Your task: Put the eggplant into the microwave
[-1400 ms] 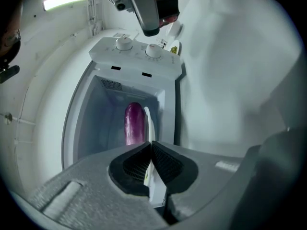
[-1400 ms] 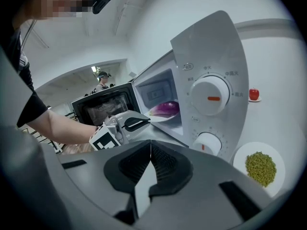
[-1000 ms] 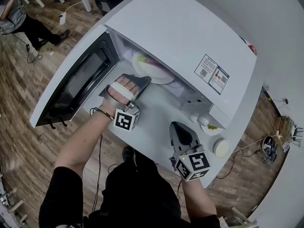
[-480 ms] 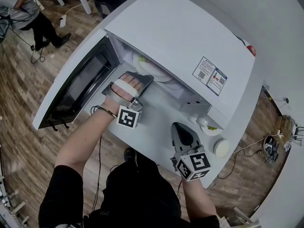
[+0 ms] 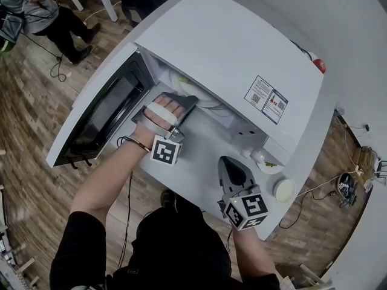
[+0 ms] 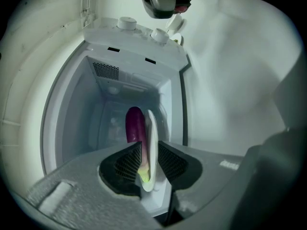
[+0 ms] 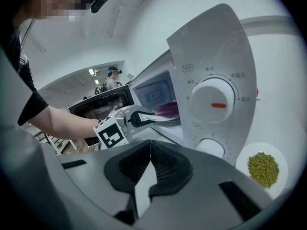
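The white microwave (image 5: 230,41) stands with its door (image 5: 103,110) swung open to the left. Inside lies a purple eggplant (image 6: 135,123) on a white plate (image 6: 151,143), and the plate (image 5: 202,98) shows just inside the opening in the head view. My left gripper (image 6: 149,152) reaches into the mouth; its jaws have just been opening, and the plate's rim stands between them with a small gap on each side. My right gripper (image 5: 233,165) rests on the table in front of the control panel (image 7: 213,99), shut with nothing in it.
A small dish of green beans (image 7: 263,169) sits on the table right of the microwave, and a round white lid (image 5: 282,189) lies near it. The open door blocks the left side. A person stands in the room beyond (image 5: 36,8).
The left gripper and the plate have edged slightly deeper into the microwave. The right gripper has not moved. The person in the background has shifted.
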{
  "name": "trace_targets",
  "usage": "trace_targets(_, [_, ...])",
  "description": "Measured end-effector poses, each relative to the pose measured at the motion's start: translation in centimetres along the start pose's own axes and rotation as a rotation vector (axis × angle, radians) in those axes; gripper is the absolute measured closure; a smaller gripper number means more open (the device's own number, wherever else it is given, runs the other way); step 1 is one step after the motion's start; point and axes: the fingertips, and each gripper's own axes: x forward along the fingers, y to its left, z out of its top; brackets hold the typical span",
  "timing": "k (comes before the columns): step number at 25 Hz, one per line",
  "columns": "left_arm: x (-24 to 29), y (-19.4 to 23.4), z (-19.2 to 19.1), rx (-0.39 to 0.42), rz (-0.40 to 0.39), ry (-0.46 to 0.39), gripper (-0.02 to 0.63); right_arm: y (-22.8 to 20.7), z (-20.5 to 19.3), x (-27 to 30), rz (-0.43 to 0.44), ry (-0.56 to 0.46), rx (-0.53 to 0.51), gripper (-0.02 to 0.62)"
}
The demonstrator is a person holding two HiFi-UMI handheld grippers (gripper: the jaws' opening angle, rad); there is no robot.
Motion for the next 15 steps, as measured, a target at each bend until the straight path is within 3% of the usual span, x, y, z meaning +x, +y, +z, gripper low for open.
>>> trace_targets(11, [-0.7,-0.2,-1.2,0.027,-0.009,0.015,0.515,0.5,0.2,0.9,0.022,0.006,0.002,0.580])
trace_targets(15, [-0.2,-0.7,-1.1,0.010,-0.085,0.018,0.514,0.3,0.4,0.9,0.022,0.005,0.004,0.580])
